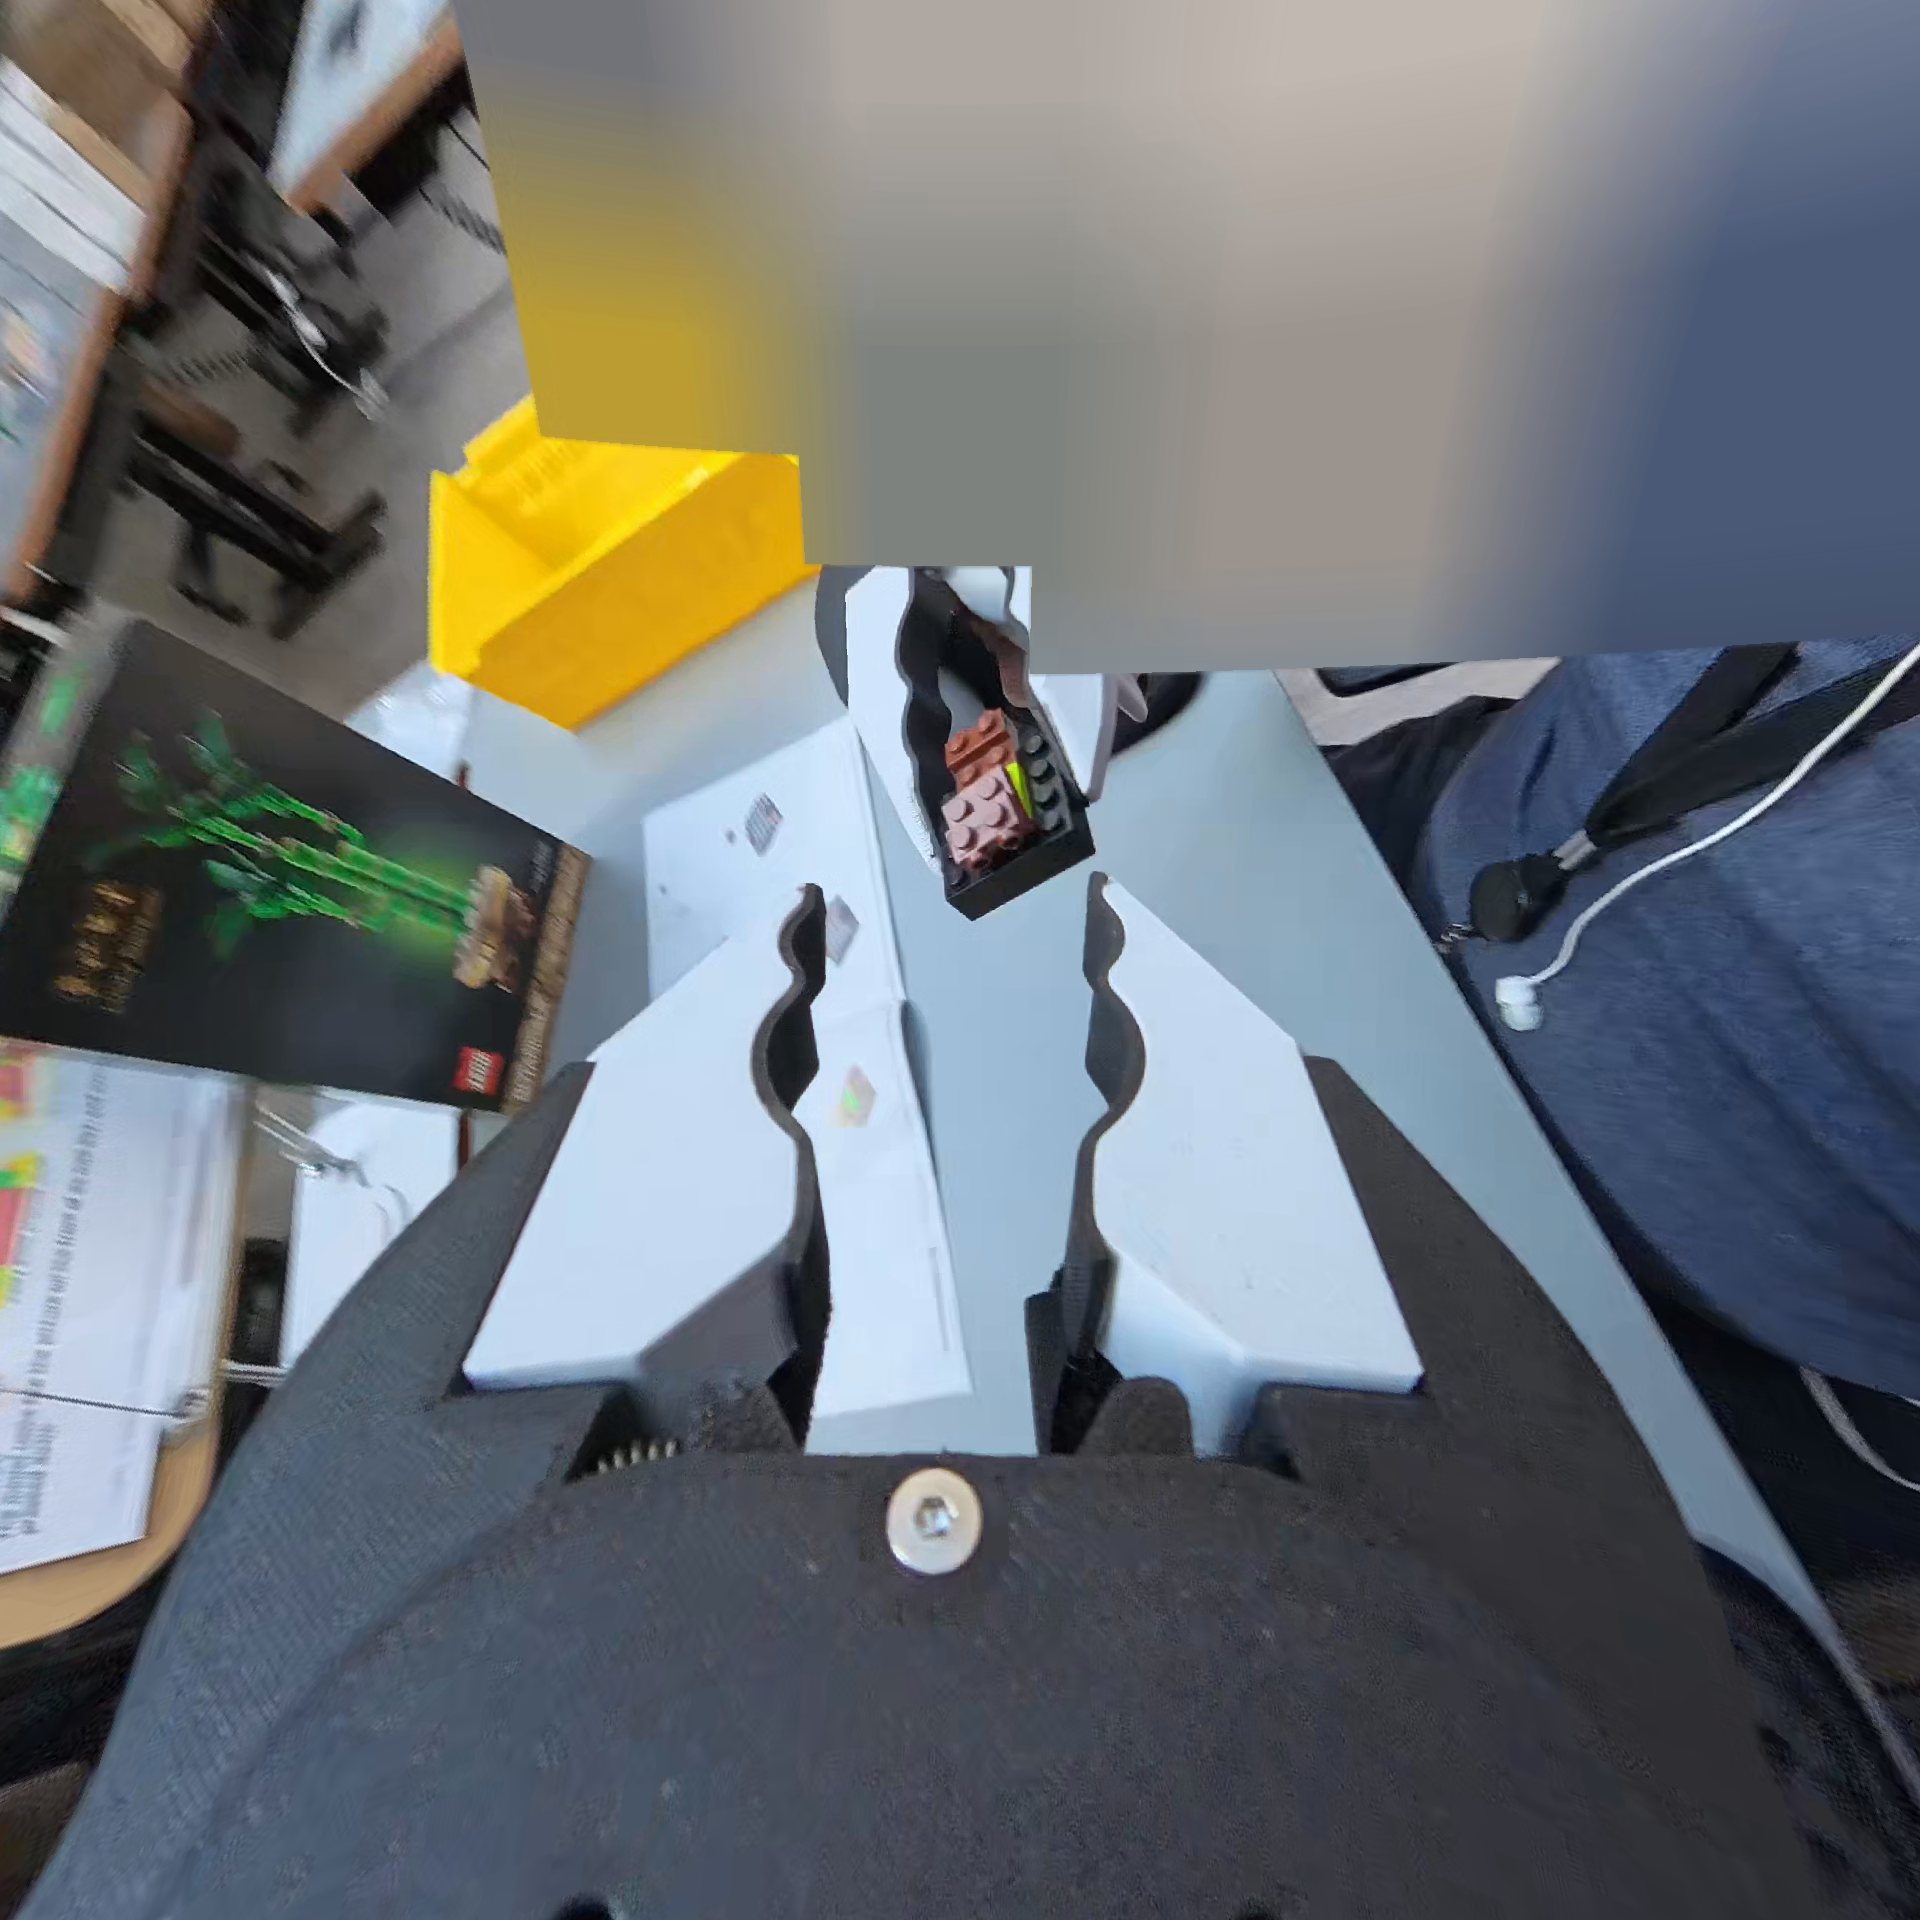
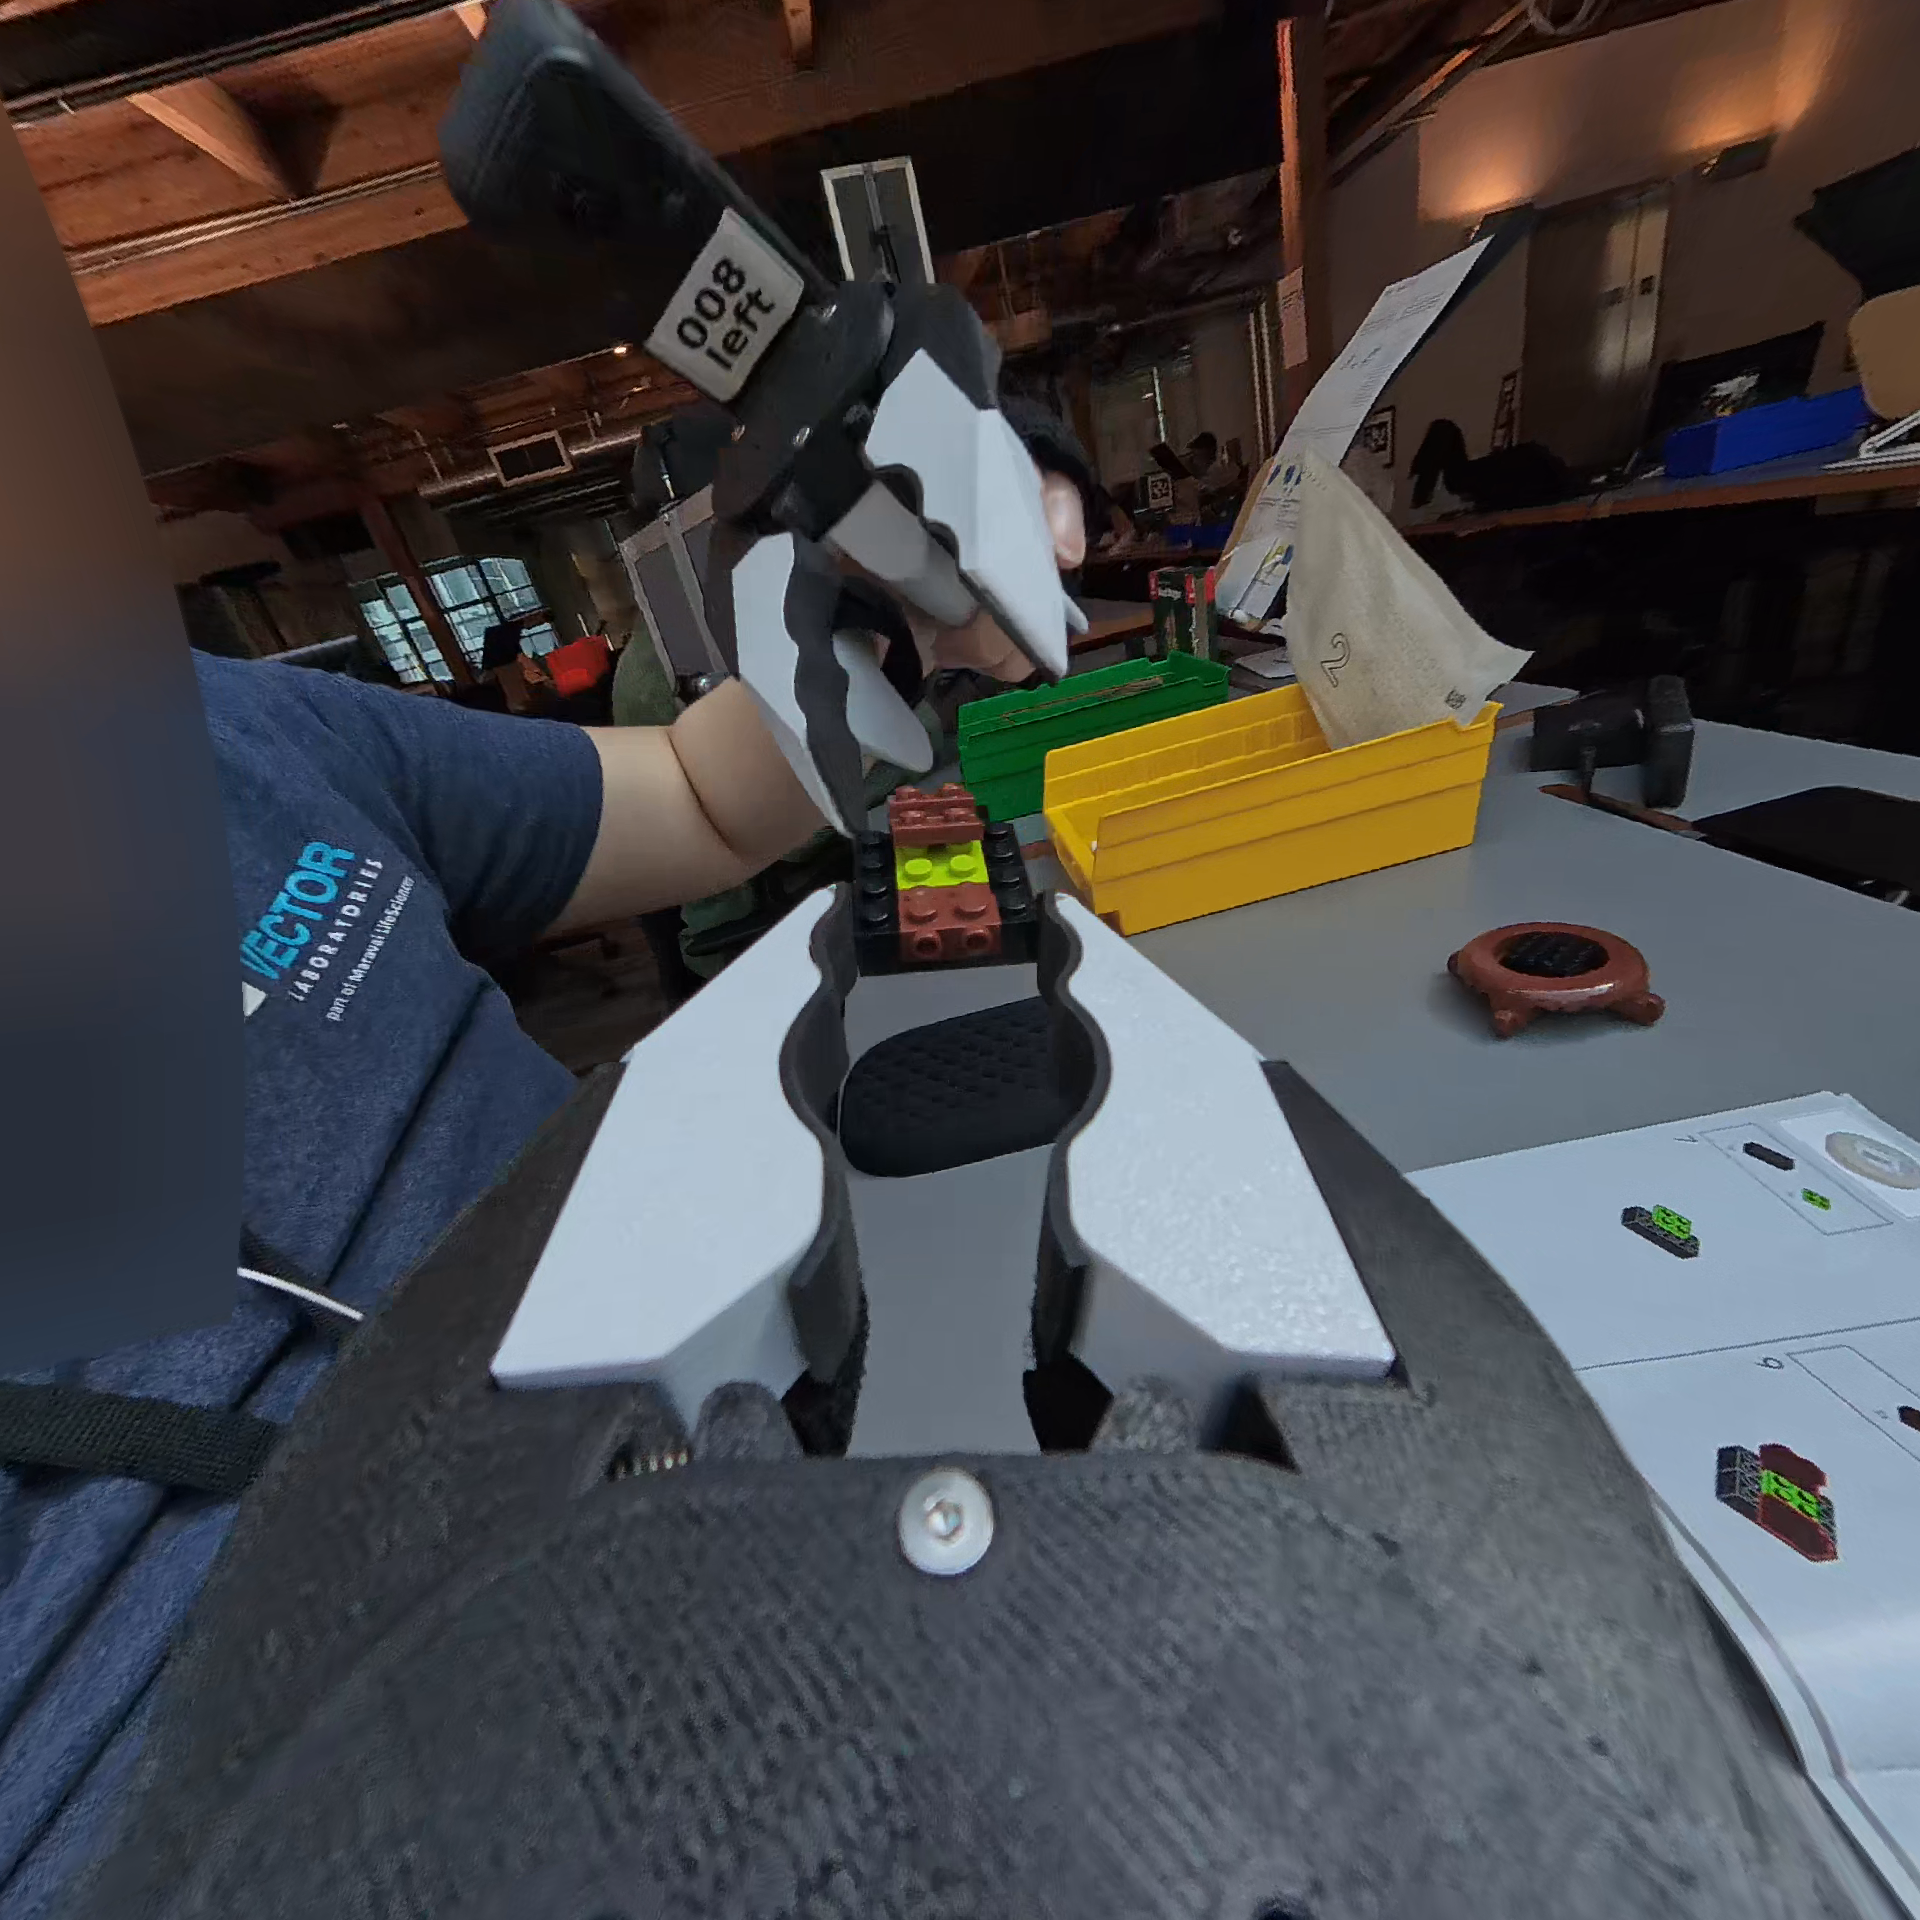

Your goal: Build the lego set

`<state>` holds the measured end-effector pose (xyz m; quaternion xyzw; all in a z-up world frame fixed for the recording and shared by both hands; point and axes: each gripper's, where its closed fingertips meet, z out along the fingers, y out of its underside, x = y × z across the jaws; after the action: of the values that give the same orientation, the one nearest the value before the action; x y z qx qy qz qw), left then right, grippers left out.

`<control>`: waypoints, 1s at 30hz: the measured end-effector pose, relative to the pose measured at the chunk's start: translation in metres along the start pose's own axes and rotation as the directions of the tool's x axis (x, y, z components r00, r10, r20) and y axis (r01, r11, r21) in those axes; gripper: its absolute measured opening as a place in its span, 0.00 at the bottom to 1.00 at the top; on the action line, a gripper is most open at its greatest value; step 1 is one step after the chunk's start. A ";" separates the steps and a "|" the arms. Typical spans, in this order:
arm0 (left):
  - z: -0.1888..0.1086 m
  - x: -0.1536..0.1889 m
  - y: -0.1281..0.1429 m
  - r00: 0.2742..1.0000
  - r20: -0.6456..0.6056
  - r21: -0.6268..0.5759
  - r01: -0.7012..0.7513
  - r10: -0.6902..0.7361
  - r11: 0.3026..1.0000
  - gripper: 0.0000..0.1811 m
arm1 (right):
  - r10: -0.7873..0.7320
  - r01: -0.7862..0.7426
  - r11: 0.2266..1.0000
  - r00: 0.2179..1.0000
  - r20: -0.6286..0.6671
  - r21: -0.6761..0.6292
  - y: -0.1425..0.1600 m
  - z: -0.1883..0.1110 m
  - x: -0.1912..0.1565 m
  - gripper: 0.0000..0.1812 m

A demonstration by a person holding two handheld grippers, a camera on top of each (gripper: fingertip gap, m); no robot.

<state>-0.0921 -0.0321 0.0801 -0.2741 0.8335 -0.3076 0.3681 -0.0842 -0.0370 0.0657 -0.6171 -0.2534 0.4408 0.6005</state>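
A small lego assembly (image 2: 940,899) has a black base brick with brown plates and a lime green plate on top. My right gripper (image 2: 940,925) is shut on its black base and holds it in the air above the grey table (image 2: 1351,997). My left gripper (image 2: 951,743) is open and empty, angled down from above, with one fingertip (image 2: 847,821) close to the assembly's far brown plate. In the left wrist view the left gripper (image 1: 951,902) is open just short of the assembly (image 1: 1013,821), which the right gripper (image 1: 935,675) holds.
A yellow bin (image 2: 1247,821) with a paper bag (image 2: 1371,623) and a green bin (image 2: 1081,717) stand behind. A brown round lego piece (image 2: 1553,977) lies on the table. An instruction booklet (image 2: 1714,1299) lies at the right. The set's box (image 1: 260,883) is at the left. A person in a blue shirt (image 2: 364,987) sits close. Less than 4 cm separates the two grippers' tips.
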 end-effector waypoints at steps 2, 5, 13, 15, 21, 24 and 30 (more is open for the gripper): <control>-0.001 0.001 -0.007 0.979 0.129 0.039 -0.165 0.159 0.985 0.26 | 0.053 -0.052 0.998 0.998 0.044 -0.025 -0.008 -0.002 -0.004 0.18; -0.002 -0.003 -0.020 0.904 0.261 -0.005 -0.350 0.339 0.937 0.24 | 0.119 -0.114 0.992 0.988 0.099 -0.049 -0.017 -0.003 -0.011 0.18; -0.005 0.017 -0.048 0.921 0.093 0.096 -0.387 0.379 0.917 0.22 | 0.074 -0.064 0.995 0.988 0.135 -0.080 -0.017 0.002 -0.028 0.18; -0.010 0.017 -0.048 0.946 0.068 0.162 -0.325 0.318 0.932 0.22 | -0.048 0.053 0.994 0.997 0.058 -0.092 -0.008 0.000 -0.018 0.18; -0.025 0.013 0.024 0.998 0.070 0.072 -0.003 -0.002 0.997 0.19 | -0.077 0.058 0.990 0.985 -0.152 -0.126 0.026 -0.036 0.031 0.18; -0.017 0.055 0.086 0.946 -0.025 0.010 0.324 -0.323 0.946 0.19 | -0.086 0.053 0.987 0.971 -0.221 -0.151 0.044 -0.045 0.042 0.18; 0.019 0.166 0.137 0.871 -0.033 -0.105 0.485 -0.490 0.868 0.23 | -0.095 0.054 0.982 0.970 -0.224 -0.179 0.074 -0.036 0.036 0.19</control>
<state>-0.2043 -0.0609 -0.1017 -0.4833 0.7613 -0.3592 0.2406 -0.0521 -0.0364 -0.0179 -0.7037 -0.2416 0.3195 0.5869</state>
